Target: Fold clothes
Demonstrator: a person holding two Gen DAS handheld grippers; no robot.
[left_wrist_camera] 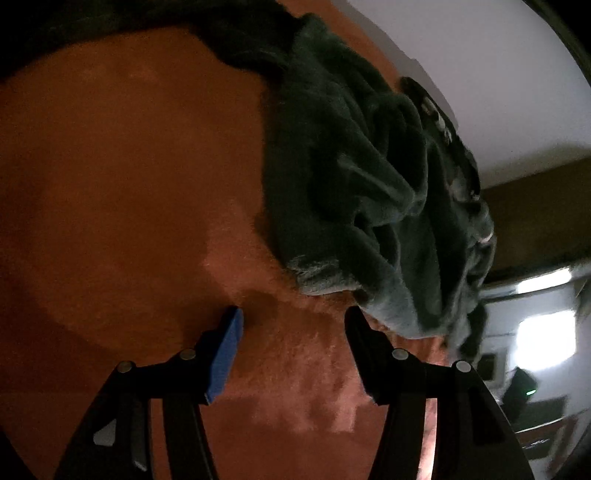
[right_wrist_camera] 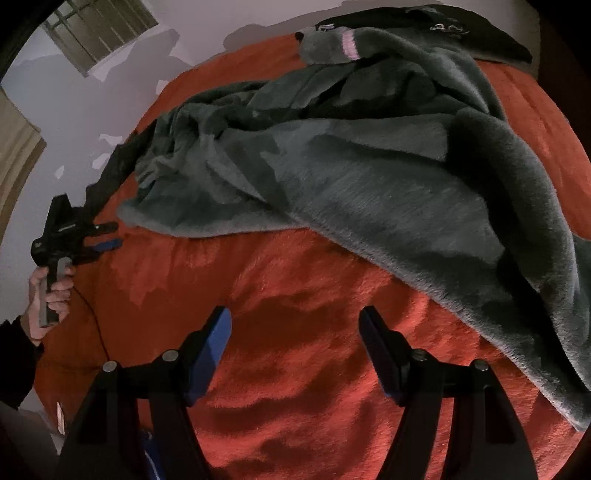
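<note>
Item 1, far left of the right wrist view: a person's hand (right_wrist_camera: 50, 291) on the handle of the left gripper (right_wrist_camera: 108, 235). Jaws parted, nothing between them; tips just beside the near left edge of the garment, not on it. The left wrist view agrees: left gripper (left_wrist_camera: 293, 321) spread wide over bare cover, one finger tip close under the cloth's hem, whether touching cannot be told.

Item 2, centre: grey-green fleece garment (right_wrist_camera: 369, 177), the task's thing. Lies spread and rumpled across the red bed cover (right_wrist_camera: 295, 369), running from the left edge towards the far right and trailing down the right side. A cuff or collar with a pink band (right_wrist_camera: 349, 44) sits at the far end. Many loose folds; no clean crease or squared edge visible. Judged unfolded, or at most roughly laid out.

Item 3, far right, beyond the fleece: a darker garment (right_wrist_camera: 461, 33) with pale lettering, lying flat near the wall. Whether it is already folded cannot be told.

Item 4, near foreground: right gripper (right_wrist_camera: 295, 325). Jaws wide apart, empty, over bare red cover, near but clear of the fleece.

Status: folding judged barely begun; smoothing, first fold and all later folds remain.
</note>
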